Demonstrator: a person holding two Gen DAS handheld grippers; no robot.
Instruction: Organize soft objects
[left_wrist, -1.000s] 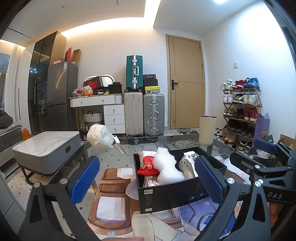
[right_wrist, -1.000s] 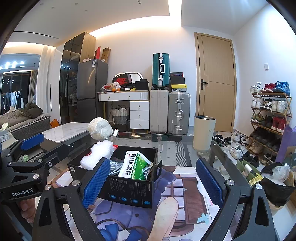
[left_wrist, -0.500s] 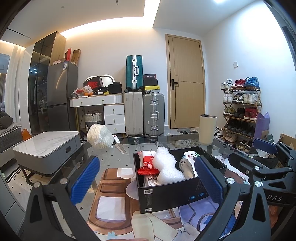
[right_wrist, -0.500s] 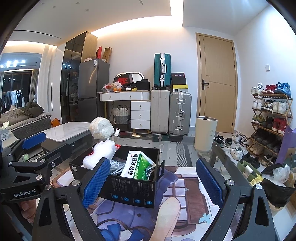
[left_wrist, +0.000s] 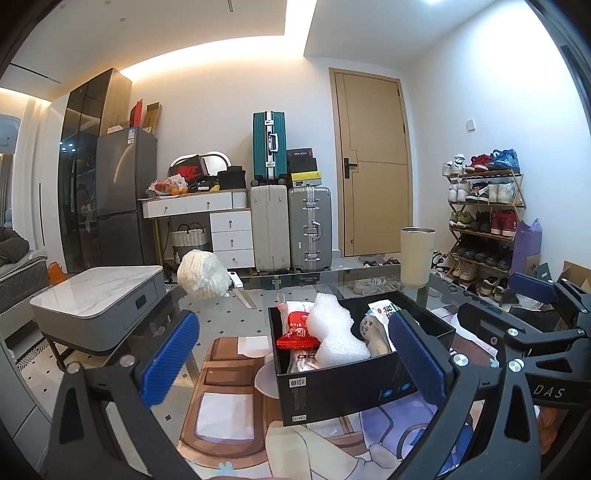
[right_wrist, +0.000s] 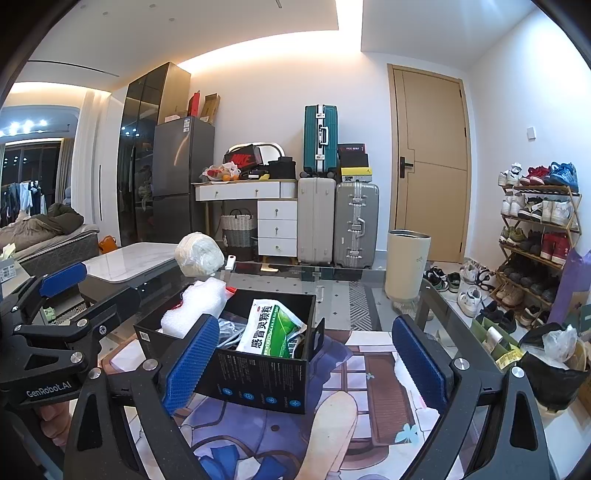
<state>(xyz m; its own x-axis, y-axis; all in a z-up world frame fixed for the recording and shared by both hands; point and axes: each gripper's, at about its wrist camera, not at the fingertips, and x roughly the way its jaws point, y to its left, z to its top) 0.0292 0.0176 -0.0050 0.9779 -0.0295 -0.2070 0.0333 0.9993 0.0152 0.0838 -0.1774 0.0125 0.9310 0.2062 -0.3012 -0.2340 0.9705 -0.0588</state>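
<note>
A black cardboard box (left_wrist: 354, 387) stands on the glass table over a printed mat; it also shows in the right wrist view (right_wrist: 258, 380). Inside lie white bubble wrap (left_wrist: 336, 336), a red packet (left_wrist: 297, 330) and a green-and-white medicine bag (right_wrist: 273, 330). A white plastic-wrapped bundle (left_wrist: 203, 275) sits on the table behind the box, also in the right wrist view (right_wrist: 199, 254). My left gripper (left_wrist: 295, 365) is open and empty in front of the box. My right gripper (right_wrist: 304, 363) is open and empty, to the right of the box.
A white-handled knife (left_wrist: 242, 291) lies beside the bundle. A cream bin (right_wrist: 406, 262) stands past the table. A grey side table (left_wrist: 99, 299) is at the left. A shoe rack (right_wrist: 535, 240) and a black bag of rubbish (right_wrist: 554, 365) are at the right.
The right wrist view has shifted a little, so the box sits slightly further right and nearer in it. The left gripper has not moved. Both grippers stay open.
</note>
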